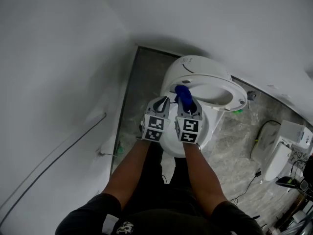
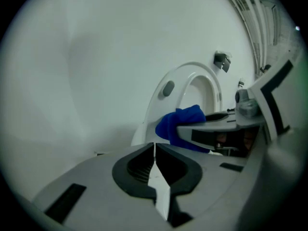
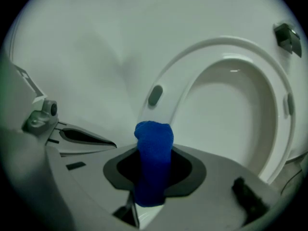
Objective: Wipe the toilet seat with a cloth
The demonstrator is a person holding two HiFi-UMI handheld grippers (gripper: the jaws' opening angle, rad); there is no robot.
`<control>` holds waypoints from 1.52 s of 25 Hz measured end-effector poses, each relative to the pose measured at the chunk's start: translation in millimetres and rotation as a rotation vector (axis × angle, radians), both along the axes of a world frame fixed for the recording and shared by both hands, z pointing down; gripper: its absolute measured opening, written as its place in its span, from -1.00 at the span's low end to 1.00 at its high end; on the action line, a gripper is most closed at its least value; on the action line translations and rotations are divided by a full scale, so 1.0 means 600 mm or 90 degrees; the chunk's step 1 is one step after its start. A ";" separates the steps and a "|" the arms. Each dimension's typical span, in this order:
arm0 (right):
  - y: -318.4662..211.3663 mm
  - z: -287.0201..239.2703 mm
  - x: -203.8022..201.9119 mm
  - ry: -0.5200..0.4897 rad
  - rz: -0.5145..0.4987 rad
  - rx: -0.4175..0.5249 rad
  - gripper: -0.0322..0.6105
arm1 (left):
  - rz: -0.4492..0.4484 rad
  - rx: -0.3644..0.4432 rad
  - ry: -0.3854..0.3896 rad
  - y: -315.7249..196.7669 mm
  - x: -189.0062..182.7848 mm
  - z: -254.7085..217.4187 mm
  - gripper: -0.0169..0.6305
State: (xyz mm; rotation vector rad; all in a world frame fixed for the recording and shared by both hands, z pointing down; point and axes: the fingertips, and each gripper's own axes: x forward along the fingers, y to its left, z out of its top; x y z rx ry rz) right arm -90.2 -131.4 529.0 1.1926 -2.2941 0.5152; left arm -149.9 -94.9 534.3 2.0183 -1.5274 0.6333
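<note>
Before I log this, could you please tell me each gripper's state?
Left gripper: shut, empty.
Right gripper: shut on the blue cloth.

Left tongs (image 2: 155,147), right tongs (image 3: 153,170) grey; black shirt (image 1: 161,220)

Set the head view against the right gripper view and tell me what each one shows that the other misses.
Head view only: the person's forearms and a second toilet off to the right. Right gripper view only: a close look at the right gripper with its jaws closed on the blue cloth, and a grey bumper on the toilet seat. Both: the cloth, the seat and the left gripper.
</note>
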 end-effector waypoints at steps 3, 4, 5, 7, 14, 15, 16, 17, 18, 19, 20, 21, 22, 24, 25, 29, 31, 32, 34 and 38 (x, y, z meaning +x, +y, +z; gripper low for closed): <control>-0.029 -0.064 0.013 -0.014 0.031 0.032 -0.57 | 0.024 0.030 -0.002 -0.022 0.012 -0.052 -0.88; -0.038 -0.082 0.019 -0.016 0.041 0.041 -0.58 | 0.033 0.037 -0.004 -0.031 0.016 -0.066 -0.88; -0.044 -0.099 0.024 -0.018 0.047 0.048 -0.57 | 0.041 0.043 -0.008 -0.038 0.019 -0.079 -0.88; -0.048 -0.127 0.030 -0.019 0.050 0.053 -0.58 | 0.052 0.050 -0.020 -0.049 0.022 -0.107 -0.88; -0.034 -0.197 0.061 -0.019 0.043 0.059 -0.57 | 0.168 0.108 -0.056 -0.096 0.064 -0.176 -0.55; -0.030 -0.203 0.068 -0.020 0.046 0.062 -0.57 | 0.176 0.116 -0.074 -0.107 0.065 -0.179 -0.55; -0.025 -0.207 0.076 -0.021 0.052 0.064 -0.57 | 0.185 0.124 -0.092 -0.117 0.067 -0.183 -0.55; -0.020 -0.211 0.084 -0.022 0.059 0.065 -0.57 | 0.198 0.132 -0.110 -0.125 0.071 -0.187 -0.55; -0.015 -0.216 0.092 -0.023 0.067 0.067 -0.57 | 0.216 0.140 -0.130 -0.134 0.077 -0.190 -0.55; -0.012 -0.222 0.098 -0.025 0.071 0.069 -0.57 | 0.235 0.146 -0.150 -0.143 0.084 -0.191 -0.55; -0.009 -0.227 0.102 -0.026 0.074 0.071 -0.57 | 0.255 0.151 -0.168 -0.151 0.091 -0.191 -0.55; -0.008 -0.234 0.105 -0.027 0.076 0.076 -0.57 | 0.275 0.153 -0.182 -0.159 0.097 -0.190 -0.55; -0.007 -0.242 0.107 -0.028 0.079 0.083 -0.57 | 0.295 0.153 -0.193 -0.165 0.104 -0.190 -0.55; -0.004 -0.258 0.113 -0.030 0.088 0.095 -0.57 | 0.327 0.153 -0.210 -0.169 0.112 -0.190 -0.56; -0.002 -0.264 0.117 -0.032 0.095 0.100 -0.57 | 0.337 0.155 -0.216 -0.169 0.112 -0.190 -0.56; 0.004 -0.290 0.135 -0.043 0.129 0.119 -0.57 | 0.361 0.173 -0.222 -0.164 0.106 -0.199 -0.72; 0.014 -0.305 0.147 -0.052 0.143 0.133 -0.57 | 0.371 0.185 -0.223 -0.152 0.106 -0.205 -0.79; 0.025 -0.315 0.151 -0.055 0.147 0.140 -0.57 | 0.377 0.188 -0.228 -0.141 0.107 -0.207 -0.79; 0.059 -0.335 0.157 -0.063 0.147 0.148 -0.57 | 0.389 0.189 -0.237 -0.110 0.110 -0.207 -0.80; 0.118 -0.370 0.166 -0.088 0.123 0.154 -0.57 | 0.406 0.186 -0.251 -0.045 0.118 -0.208 -0.80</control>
